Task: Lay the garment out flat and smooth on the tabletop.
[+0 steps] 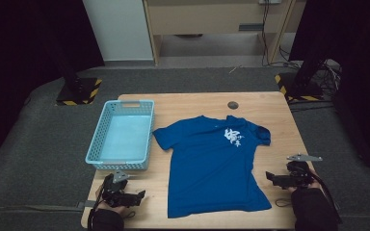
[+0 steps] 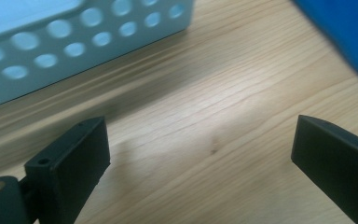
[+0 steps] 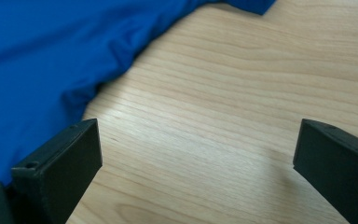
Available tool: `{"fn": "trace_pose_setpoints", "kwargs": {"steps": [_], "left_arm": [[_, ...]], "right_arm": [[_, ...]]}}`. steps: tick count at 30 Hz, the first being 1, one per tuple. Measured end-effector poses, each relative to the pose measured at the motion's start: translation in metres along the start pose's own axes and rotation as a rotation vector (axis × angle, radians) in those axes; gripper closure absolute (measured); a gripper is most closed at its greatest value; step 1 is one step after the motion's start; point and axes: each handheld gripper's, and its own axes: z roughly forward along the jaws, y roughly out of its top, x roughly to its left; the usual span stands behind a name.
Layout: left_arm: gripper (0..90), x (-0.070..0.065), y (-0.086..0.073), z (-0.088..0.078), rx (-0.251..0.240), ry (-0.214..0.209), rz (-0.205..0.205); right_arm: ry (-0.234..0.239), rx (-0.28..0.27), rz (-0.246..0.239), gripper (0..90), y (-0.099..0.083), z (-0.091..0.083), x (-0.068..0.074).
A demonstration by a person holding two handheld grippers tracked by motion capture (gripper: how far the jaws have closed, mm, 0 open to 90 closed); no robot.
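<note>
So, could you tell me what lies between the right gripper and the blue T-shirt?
Only bare wooden table lies between the right gripper and the blue T-shirt, as the right gripper view shows.

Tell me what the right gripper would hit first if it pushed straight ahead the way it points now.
Most likely the blue T-shirt. The right gripper points left across bare table toward the shirt's side edge, jaws open; how high it hangs is unclear.

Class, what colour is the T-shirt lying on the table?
Blue, with a small white print on the chest; the T-shirt shows best in the high view.
</note>
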Motion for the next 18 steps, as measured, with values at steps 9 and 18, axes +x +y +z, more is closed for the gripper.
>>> {"fn": "trace_pose_setpoints", "kwargs": {"steps": [9,18], "left_arm": [[2.4,0.012,-0.004,0.002,0.033,0.055,-0.014],[1.3,0.018,-0.006,0.006,0.057,0.078,-0.033]], "right_arm": [[-0.029,0.016,-0.034,0.5,-0.004,0.006,-0.013],[-0.051,0.034,-0.069,0.5,-0.008,0.008,-0.023]]}}
